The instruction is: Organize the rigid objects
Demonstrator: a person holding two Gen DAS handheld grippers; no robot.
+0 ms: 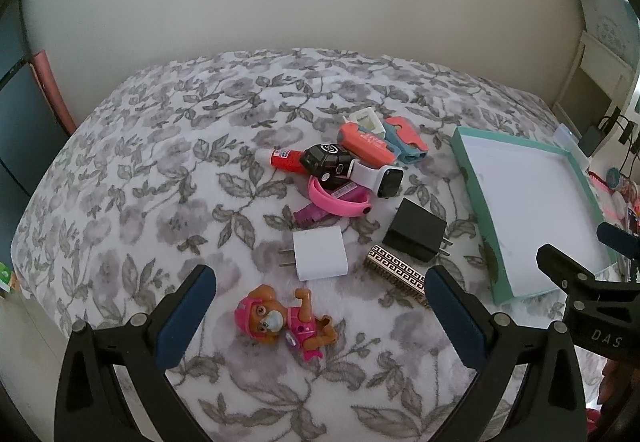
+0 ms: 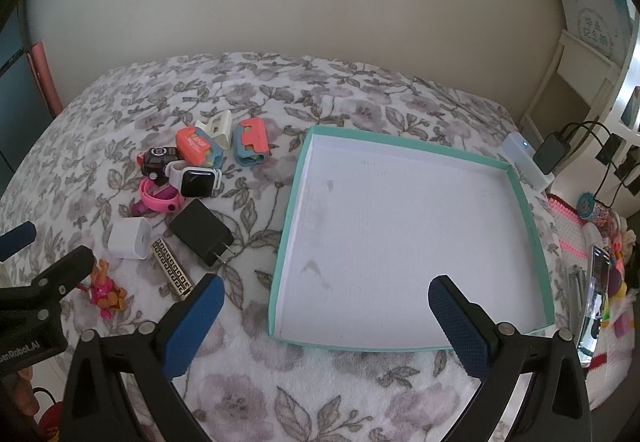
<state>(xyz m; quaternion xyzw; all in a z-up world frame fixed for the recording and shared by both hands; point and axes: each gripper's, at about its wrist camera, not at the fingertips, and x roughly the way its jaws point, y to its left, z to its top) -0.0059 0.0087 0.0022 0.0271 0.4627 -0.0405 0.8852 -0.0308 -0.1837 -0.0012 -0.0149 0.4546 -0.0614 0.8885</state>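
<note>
A teal tray (image 2: 532, 230) with a white floor lies empty on the floral blanket; it also shows in the left wrist view (image 1: 464, 158). Left of it lie a pink dog figure (image 1: 286, 324), a white charger (image 1: 319, 252), a black charger (image 1: 414, 230), a gold patterned bar (image 1: 396, 269), a pink band (image 1: 340, 202), a white smartwatch (image 1: 380, 178), a black toy car (image 1: 326, 162) and orange-blue cases (image 1: 370, 142). My left gripper (image 1: 320, 290) is open above the dog figure. My right gripper (image 2: 326, 296) is open over the tray's near left edge.
The floral blanket (image 1: 160, 170) covers a bed that ends at a cream wall. A shelf, cables and a power bank (image 2: 552, 152) stand at the right. Colourful toys and a phone (image 2: 598, 290) lie beside the tray's right side.
</note>
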